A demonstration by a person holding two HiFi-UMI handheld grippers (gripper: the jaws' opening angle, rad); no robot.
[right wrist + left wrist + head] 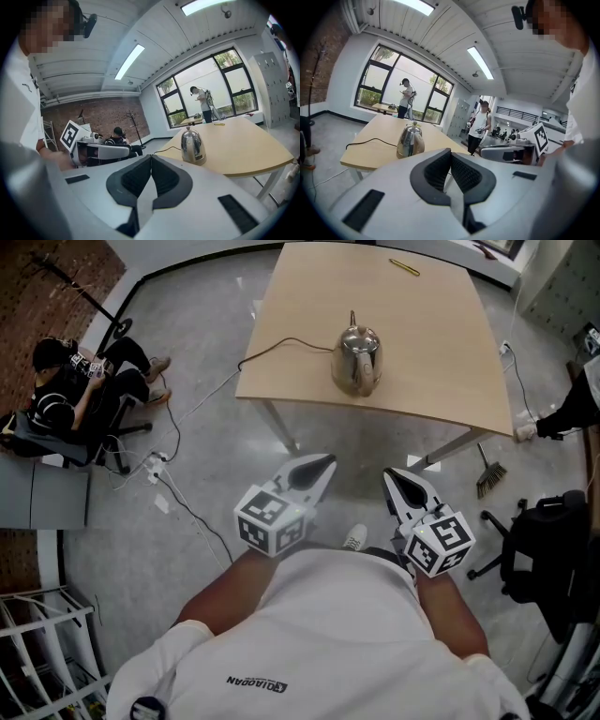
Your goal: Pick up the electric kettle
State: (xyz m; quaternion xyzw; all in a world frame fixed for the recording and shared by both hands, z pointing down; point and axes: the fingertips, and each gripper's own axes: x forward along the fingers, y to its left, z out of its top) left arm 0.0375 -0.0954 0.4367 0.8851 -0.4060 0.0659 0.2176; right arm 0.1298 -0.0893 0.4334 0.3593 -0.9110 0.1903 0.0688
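The left tongs and the right tongs are held side by side above the floor, just short of the worktop, and both point toward it. Each pair is pressed together at the tips, with nothing between them. The kettle stands upright on the worktop, well ahead of both tongs and roughly midway between them. Its cord runs across the worktop, ahead and to the left of the left tongs, and drops over the edge.

A light wooden table holds a shiny kettle, its black cord, and a small yellow stick.
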